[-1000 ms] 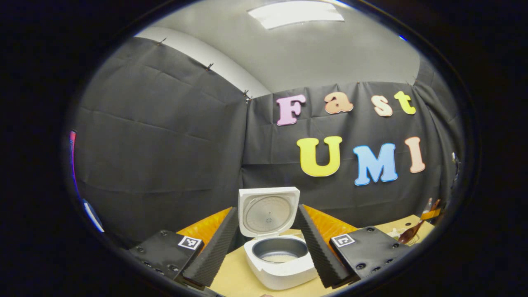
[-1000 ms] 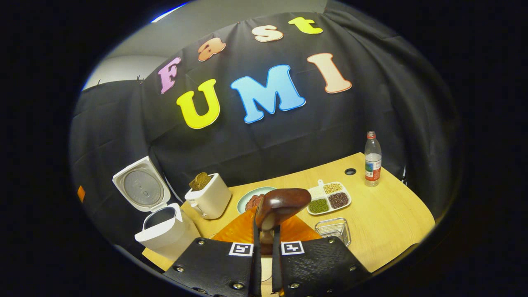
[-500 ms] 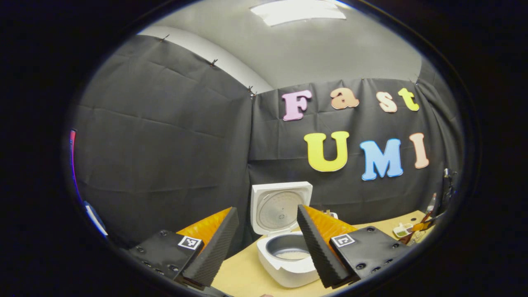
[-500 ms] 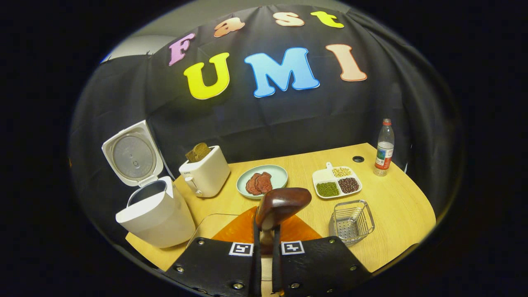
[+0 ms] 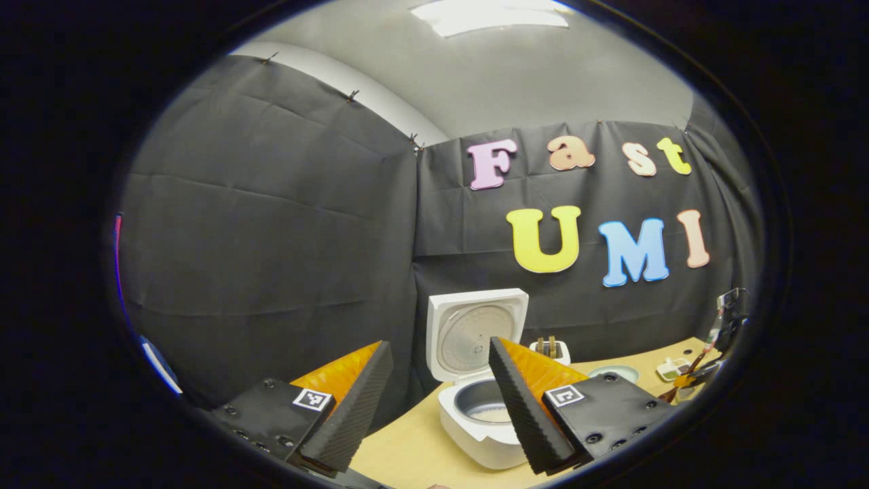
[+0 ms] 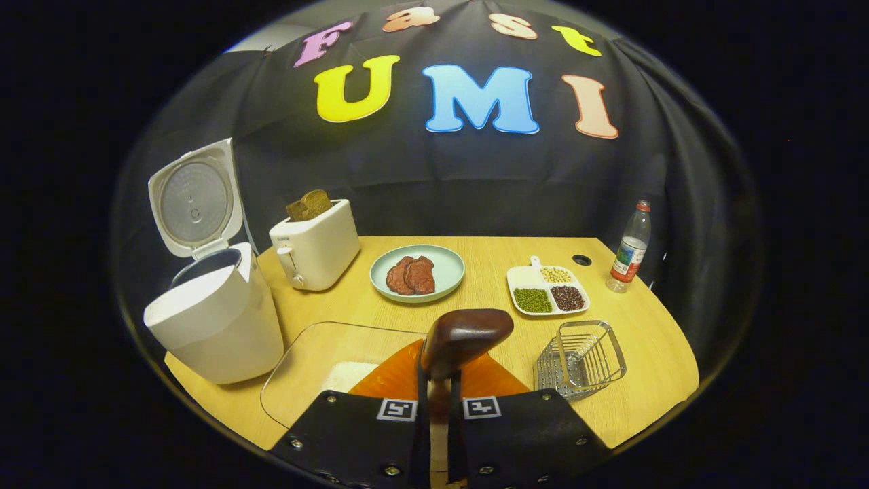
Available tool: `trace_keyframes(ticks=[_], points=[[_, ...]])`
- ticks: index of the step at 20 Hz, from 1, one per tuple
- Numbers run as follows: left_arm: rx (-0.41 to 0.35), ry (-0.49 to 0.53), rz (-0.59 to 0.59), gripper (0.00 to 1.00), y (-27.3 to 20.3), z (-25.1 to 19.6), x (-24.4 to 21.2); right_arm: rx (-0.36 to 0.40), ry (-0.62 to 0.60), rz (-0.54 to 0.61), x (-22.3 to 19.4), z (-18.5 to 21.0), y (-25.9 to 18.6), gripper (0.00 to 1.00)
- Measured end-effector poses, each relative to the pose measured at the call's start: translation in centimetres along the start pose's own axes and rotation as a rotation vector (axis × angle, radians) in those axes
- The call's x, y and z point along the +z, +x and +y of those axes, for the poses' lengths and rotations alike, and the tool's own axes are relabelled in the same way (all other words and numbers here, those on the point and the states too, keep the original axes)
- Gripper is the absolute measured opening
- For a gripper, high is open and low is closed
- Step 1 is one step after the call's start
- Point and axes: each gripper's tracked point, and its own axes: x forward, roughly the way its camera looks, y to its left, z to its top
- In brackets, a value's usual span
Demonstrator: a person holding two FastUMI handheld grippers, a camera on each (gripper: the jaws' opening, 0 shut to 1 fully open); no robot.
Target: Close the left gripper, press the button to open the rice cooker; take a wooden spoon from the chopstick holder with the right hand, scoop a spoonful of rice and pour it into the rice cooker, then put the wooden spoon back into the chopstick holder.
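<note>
Wooden spoon is sitting clamped in my right gripper; my left gripper, jaws apart, is facing the open rice cooker. I am risking catching the wire holder rim.

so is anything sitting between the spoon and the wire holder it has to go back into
Nothing visible blocks it. The right gripper holds the wooden spoon above the near table edge, and the wire chopstick holder stands just to its right, empty, with bare table between. The divided tray lies farther back.
</note>
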Motion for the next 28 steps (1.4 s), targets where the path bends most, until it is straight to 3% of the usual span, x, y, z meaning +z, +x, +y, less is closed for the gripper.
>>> trace_keyframes(ticks=[5, 9, 12, 15, 16, 19, 21, 25, 28], points=[[0.004, -0.002, 0.016, 1.00, 0.6, 1.1, -1.2, 0.010, -0.078, 0.014, -0.5, 2.9, 0.4, 0.11], [0.003, -0.008, 0.016, 0.94, 1.0, 1.5, -1.5, 0.064, -0.045, 0.037, -1.0, 5.7, 0.3, 0.11], [-0.001, -0.004, 0.012, 0.98, 1.3, 1.5, -1.4, 0.084, -0.003, 0.053, -1.0, 6.2, 0.3, 0.11], [-0.004, -0.008, 0.009, 1.00, 1.5, 1.4, -1.3, 0.121, 0.118, 0.070, -1.1, 6.5, 0.3, 0.11], [-0.006, -0.008, 0.009, 0.94, 1.4, 1.3, -1.3, 0.130, 0.164, 0.077, -1.2, 6.5, 0.3, 0.10], [-0.015, -0.002, 0.005, 0.94, 1.5, 0.8, -1.1, 0.153, 0.303, 0.097, -1.3, 5.9, 0.4, 0.10], [-0.024, 0.001, 0.001, 1.00, 1.6, 0.3, -0.8, 0.177, 0.409, 0.106, -1.5, 5.4, 0.4, 0.10], [-0.050, 0.032, -0.007, 1.00, 1.6, -0.8, 0.0, 0.223, 0.669, 0.107, -1.9, 4.0, 0.4, 0.10], [-0.056, 0.052, -0.021, 1.00, 1.5, -1.3, 0.8, 0.241, 0.790, 0.105, -2.2, 3.1, 0.1, 0.10]])
